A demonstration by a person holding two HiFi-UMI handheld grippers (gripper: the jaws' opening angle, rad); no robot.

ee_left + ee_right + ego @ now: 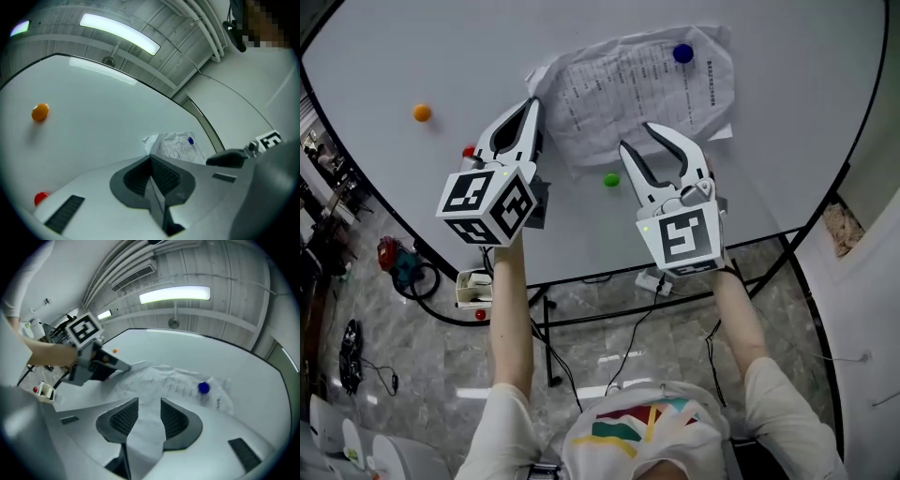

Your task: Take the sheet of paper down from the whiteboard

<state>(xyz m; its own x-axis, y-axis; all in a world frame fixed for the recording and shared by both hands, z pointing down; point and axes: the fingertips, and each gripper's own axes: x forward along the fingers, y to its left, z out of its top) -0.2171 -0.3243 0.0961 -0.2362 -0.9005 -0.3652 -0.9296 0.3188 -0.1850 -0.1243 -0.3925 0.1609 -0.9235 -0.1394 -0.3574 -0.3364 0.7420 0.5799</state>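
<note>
Two tools: a left gripper (531,105) and a right gripper (636,136) are held up to a whiteboard (487,56), seen from above the person's head.
Paper: a crumpled, printed sheet of paper (647,89) is pinned on the far right part of the board by a blue magnet (682,53) near its far right corner.
Long axis: the sheet is slanted, running from near left to far right.
Left jaws: they are pressed together, and nothing is seen between them. The tip is set at the sheet's left edge, but it cannot be settled whether the edge is touched.
Right jaws: they are parted, and the sheet's near edge is seen running into the gap between them. The edge is not yet clamped.
Key relation: the sheet lies just beyond the right gripper, far and slightly right. This gripper is judged the better placed to take hold, with the blue magnet well apart along the long axis.
Likely need: the right jaws would have to be closed on that near edge.
Other magnets: an orange magnet (422,112), a red magnet (469,151) and a green magnet (611,179) are stuck on bare board, left of and near the sheet.
</note>
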